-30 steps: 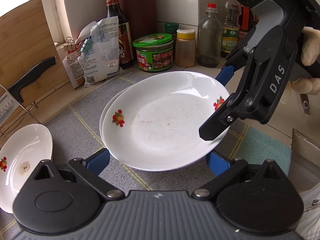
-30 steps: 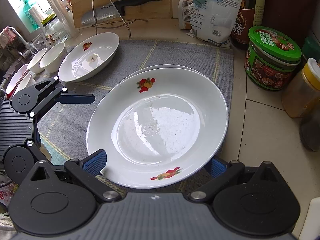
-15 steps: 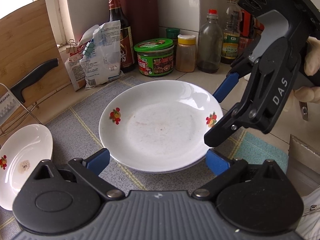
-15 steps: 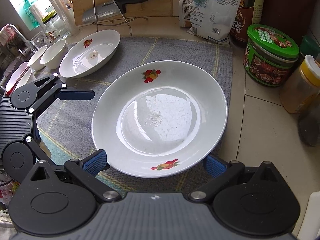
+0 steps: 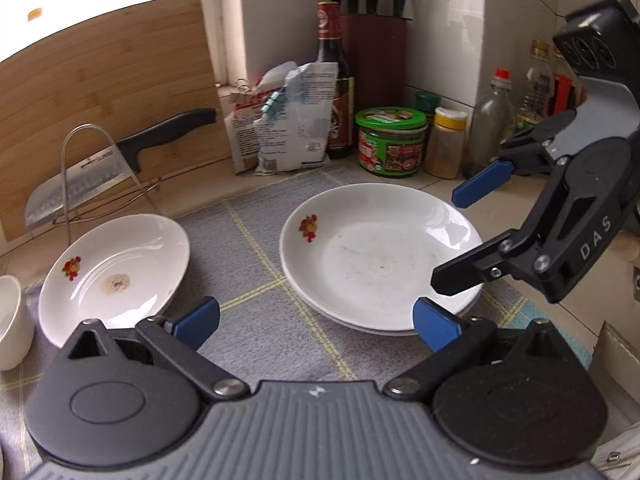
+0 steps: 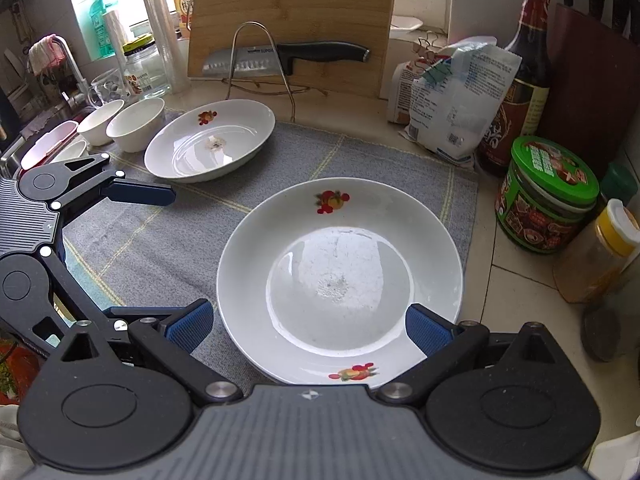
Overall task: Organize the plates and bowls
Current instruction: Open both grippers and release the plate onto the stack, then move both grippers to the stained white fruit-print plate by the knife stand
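Two white plates with fruit motifs lie stacked [image 5: 380, 256] on the grey mat [image 5: 256, 248]; in the right wrist view the top plate [image 6: 340, 276] fills the centre. A third plate [image 5: 116, 272] [image 6: 210, 144] rests alone at the left, with white bowls [image 6: 136, 128] beyond it. My left gripper [image 5: 316, 322] is open near the stack's front-left rim, holding nothing, and also shows as the left gripper [image 6: 134, 250] at the left edge. My right gripper [image 6: 310, 328] is open just short of the stack's near rim; from the left, the right gripper [image 5: 460, 236] hovers over the right rim.
A cleaver [image 5: 100, 168] sits in a wire rack against a bamboo board [image 5: 100, 80]. Bags [image 5: 288, 128], a soy bottle [image 5: 334, 80], a green-lidded jar [image 5: 390, 142], a yellow-lidded jar [image 5: 446, 142] and bottles [image 5: 490, 120] line the back. A sink area [image 6: 48, 136] lies far left.
The tilted top plate has come down flat onto the lower plate. Both grippers have drawn back from the stack, and the left wrist view has swung left to show the lone plate.
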Motion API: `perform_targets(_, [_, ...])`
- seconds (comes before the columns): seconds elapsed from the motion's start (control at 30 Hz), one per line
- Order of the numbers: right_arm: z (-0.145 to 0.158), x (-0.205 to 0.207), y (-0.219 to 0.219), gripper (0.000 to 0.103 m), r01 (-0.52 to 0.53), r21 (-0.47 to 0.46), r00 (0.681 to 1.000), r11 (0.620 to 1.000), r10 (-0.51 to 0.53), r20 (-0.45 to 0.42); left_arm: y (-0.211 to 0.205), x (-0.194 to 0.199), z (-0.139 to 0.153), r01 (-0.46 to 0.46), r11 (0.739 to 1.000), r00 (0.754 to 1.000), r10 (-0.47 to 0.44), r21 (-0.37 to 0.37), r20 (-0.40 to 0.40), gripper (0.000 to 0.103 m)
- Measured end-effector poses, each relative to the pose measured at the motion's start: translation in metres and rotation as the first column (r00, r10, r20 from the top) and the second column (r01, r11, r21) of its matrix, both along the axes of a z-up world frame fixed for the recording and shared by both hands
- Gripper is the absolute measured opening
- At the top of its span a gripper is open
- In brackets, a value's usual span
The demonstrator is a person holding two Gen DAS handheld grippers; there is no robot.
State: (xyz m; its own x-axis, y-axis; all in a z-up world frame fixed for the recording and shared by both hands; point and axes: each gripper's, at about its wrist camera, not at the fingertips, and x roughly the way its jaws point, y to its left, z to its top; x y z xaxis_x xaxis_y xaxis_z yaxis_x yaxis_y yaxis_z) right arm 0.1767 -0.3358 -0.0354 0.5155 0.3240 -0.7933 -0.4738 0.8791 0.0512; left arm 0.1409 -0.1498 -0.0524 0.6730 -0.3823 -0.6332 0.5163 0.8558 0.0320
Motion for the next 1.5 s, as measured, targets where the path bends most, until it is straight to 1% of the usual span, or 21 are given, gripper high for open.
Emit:
perform_targets(0.1, [0.0,0.003,0.009,0.103,-0.045,0.032,0.999,0.998,0.045,0.018,0.017,-0.006,0.0,-0.108,0.994,0.994,0.108,0.012,-0.008,0.102])
perform_targets(0.27, [-0.005,0.012,0.032,0.103,-0.098,0.057,0.995,0.994,0.098,0.009,0.048,-0.011,-0.005,-0.259,0.963,0.964,0.262,0.068,-0.035,0.102])
perform_targets(0.33, [-0.006,0.015,0.041,0.103,-0.116,0.058,0.993,0.992,0.115,0.013,0.062,-0.01,-0.008,-0.297,0.951,0.953,0.301,0.08,-0.044,0.102])
perform_targets(0.43, [-0.007,0.019,0.054,0.103,-0.126,0.069,0.992,0.99,0.126,0.006,0.078,-0.004,-0.014,-0.329,0.94,0.941,0.334,0.094,-0.051,0.102])
perform_targets(0.63, [-0.012,0.025,0.077,0.103,-0.1,0.049,0.995,0.994,0.101,-0.007,0.1,0.017,-0.028,-0.336,0.939,0.937,0.34,0.068,-0.073,0.102])
perform_targets(0.77, [-0.012,0.028,0.084,0.103,-0.06,0.03,0.998,0.998,0.06,-0.008,0.109,0.042,-0.04,-0.335,0.941,0.936,0.338,0.043,-0.098,0.102])
perform_targets(0.97, [-0.015,0.034,0.09,0.103,0.024,0.006,0.999,1.0,-0.024,-0.022,0.114,0.068,-0.056,-0.295,0.954,0.948,0.298,0.048,-0.108,0.102])
perform_targets(1.0, [-0.015,0.035,0.091,0.103,0.032,-0.002,0.999,0.999,-0.032,-0.022,0.115,0.071,-0.058,-0.288,0.957,0.95,0.291,0.049,-0.112,0.102])
perform_targets(1.07, [-0.015,0.036,0.095,0.103,0.043,-0.017,0.999,0.999,-0.043,-0.021,0.119,0.075,-0.06,-0.278,0.96,0.954,0.28,0.027,-0.111,0.102])
perform_targets(1.17, [-0.012,0.039,0.1,0.103,0.058,-0.023,0.998,0.998,-0.059,-0.02,0.121,0.082,-0.061,-0.259,0.966,0.96,0.26,0.024,-0.101,0.103])
perform_targets(1.3, [-0.011,0.047,0.111,0.103,0.058,-0.028,0.998,0.998,-0.058,-0.027,0.122,0.09,-0.061,-0.237,0.971,0.967,0.238,0.02,-0.093,0.103])
perform_targets(1.5, [-0.009,0.069,0.129,0.103,0.013,-0.017,0.999,1.0,-0.014,-0.03,0.124,0.095,-0.061,-0.237,0.972,0.969,0.237,0.01,-0.075,0.103])
